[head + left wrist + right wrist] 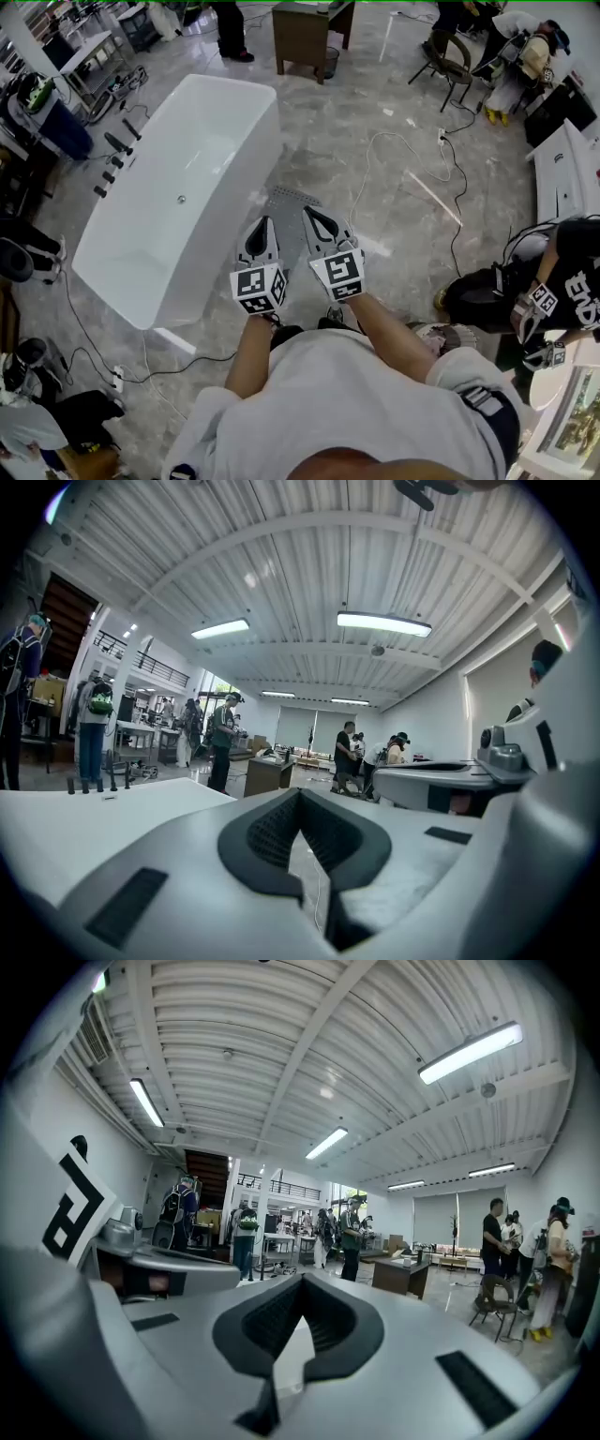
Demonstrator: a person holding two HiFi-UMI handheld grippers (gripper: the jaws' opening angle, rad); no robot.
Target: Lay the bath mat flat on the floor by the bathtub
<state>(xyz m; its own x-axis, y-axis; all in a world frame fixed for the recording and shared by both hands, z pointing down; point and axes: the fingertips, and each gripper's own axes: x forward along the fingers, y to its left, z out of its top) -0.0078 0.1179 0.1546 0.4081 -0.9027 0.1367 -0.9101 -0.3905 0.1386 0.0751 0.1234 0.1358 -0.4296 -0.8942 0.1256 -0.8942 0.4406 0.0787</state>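
Observation:
A grey perforated bath mat (289,204) lies on the marble floor right beside the long side of the white bathtub (246,202). In the head view both grippers are held side by side above the mat's near end, pointing away from me. The left gripper (262,225) is shut and holds nothing. The right gripper (312,214) looks shut too, also with nothing in it. In the left gripper view the dark-padded jaws (300,803) meet at their tips, with floor showing below them. The right gripper view shows its jaws (302,1286) the same way. The mat's near part is hidden behind the grippers.
White cables (422,159) trail over the floor to the right of the mat. A person (553,281) crouches at the right edge beside another white tub (574,164). A wooden desk (305,33) and a chair (450,66) stand at the back. Faucet parts (114,164) lie left of the tub.

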